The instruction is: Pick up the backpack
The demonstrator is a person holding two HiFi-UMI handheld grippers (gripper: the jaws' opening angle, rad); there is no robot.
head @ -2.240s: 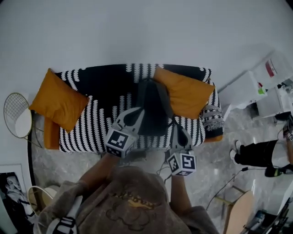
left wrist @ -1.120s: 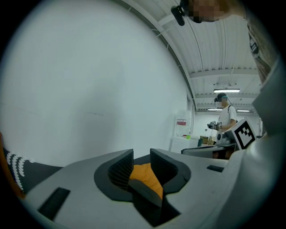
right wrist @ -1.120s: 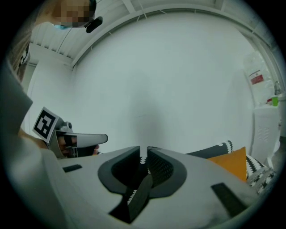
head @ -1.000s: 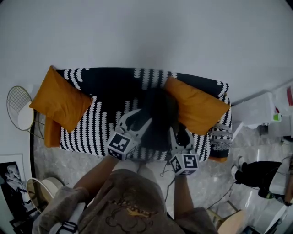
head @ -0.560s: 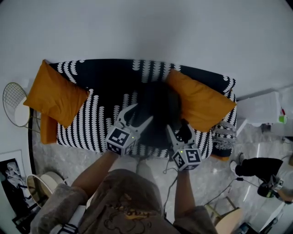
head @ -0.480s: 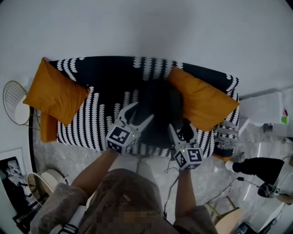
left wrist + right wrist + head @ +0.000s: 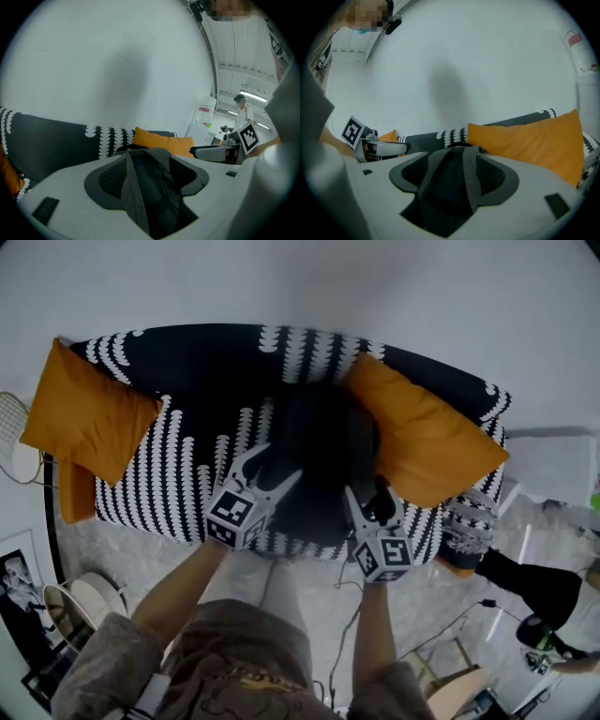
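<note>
Slumping on a scalloped sofa (image 7: 178, 474), the dark backpack (image 7: 323, 451) trails flat grey straps (image 7: 471, 183), seemingly loose, between opening left tongs (image 7: 274, 463) and parted right tongs (image 7: 367, 495).

Lighting: dim, even, bluish. Soft grey shadow on wall (image 7: 126, 82) in both gripper views. Fisheye bending, black vignetted corners. Backpack (image 7: 323, 456) underexposed, detail lost. Ceiling strip light (image 7: 255, 95) glares.

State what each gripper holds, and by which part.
Nothing is held. The jaws of the left gripper are opening, and those of the right gripper stand wide apart. A strap of the backpack lies loose between each pair.
</note>
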